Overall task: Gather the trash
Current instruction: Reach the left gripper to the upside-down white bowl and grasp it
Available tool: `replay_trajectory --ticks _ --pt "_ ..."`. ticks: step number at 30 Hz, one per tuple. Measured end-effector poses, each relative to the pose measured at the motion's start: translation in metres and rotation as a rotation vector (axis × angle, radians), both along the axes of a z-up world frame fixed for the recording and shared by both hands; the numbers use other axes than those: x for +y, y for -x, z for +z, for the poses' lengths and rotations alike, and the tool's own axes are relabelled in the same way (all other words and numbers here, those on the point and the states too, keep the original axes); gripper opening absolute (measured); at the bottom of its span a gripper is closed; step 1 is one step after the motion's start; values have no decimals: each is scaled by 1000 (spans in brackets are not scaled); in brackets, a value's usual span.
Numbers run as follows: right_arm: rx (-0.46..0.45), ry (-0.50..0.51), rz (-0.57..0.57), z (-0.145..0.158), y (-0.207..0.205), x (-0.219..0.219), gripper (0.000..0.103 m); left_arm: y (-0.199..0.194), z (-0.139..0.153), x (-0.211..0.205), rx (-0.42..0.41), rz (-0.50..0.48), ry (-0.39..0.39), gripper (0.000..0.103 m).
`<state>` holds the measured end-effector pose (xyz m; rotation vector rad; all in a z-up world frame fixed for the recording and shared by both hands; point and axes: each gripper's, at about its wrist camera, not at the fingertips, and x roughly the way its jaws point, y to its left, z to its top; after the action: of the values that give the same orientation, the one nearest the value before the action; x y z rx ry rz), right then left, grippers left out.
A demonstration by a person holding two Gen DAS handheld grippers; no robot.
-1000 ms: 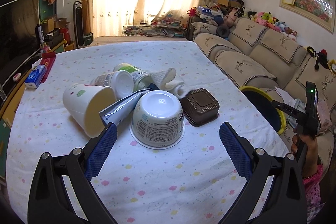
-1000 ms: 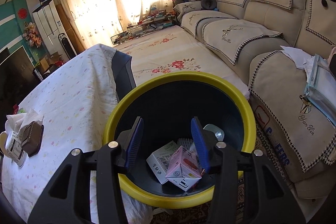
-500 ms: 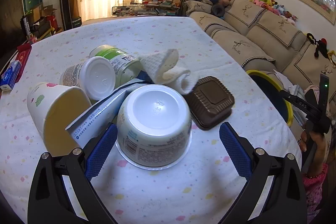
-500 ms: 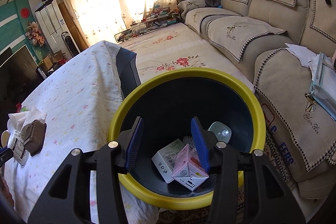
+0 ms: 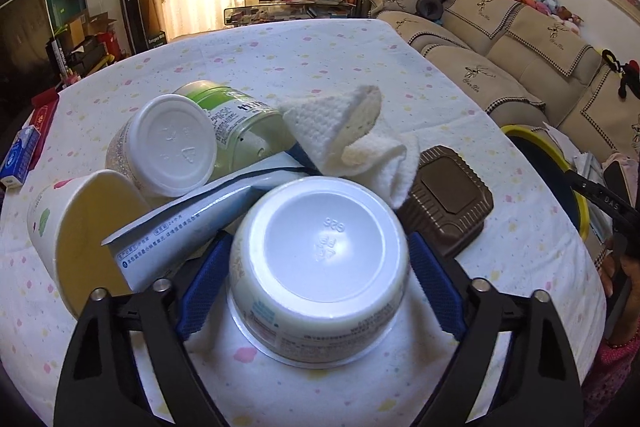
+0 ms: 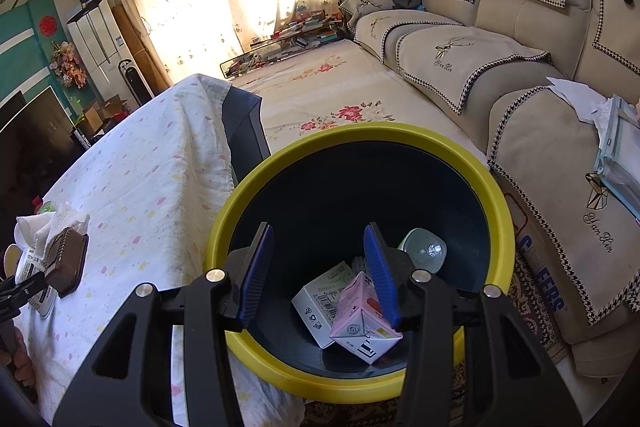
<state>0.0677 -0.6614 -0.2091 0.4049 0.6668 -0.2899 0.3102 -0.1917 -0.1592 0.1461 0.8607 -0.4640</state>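
My left gripper [image 5: 318, 277] has its blue pads on either side of an upturned white plastic bowl [image 5: 320, 259] that sits rim-down on the table's dotted white cloth [image 5: 312, 67], at the near edge; the pads look pressed to the bowl's sides, though its bulge hides the contact itself. Only this left view shows the heap behind it: a tipped cream paper cup [image 5: 86, 223] towards the left edge, a pale blue flattened pouch [image 5: 188, 219] leaning on the bowl, a white-bottomed tub on its side [image 5: 166, 143], a green-labelled can [image 5: 236, 119], a crumpled white paper towel [image 5: 352, 135], and a brown ribbed square lid [image 5: 444, 203] touching the bowl's right side.

My right gripper [image 6: 318, 279] hangs with its fingers apart and nothing between them, above a black bin with a yellow rim [image 6: 506, 223] standing just beside the table's right edge. Only the right view looks inside: a pink milk carton [image 6: 362, 323], a white printed box [image 6: 320, 301] and a clear rounded lid [image 6: 426, 251]. My own fingers cover part of the bin floor. From there the heap is cut off at the frame's left edge.
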Motion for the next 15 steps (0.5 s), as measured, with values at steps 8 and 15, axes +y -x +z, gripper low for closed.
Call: replay_trajectory --ticks 8,15 --pt "-8 -4 4 3 2 0 45 18 6 4 12 -15 17 81" --pt "-19 -12 15 5 4 3 45 63 9 18 37 -40 35 81"
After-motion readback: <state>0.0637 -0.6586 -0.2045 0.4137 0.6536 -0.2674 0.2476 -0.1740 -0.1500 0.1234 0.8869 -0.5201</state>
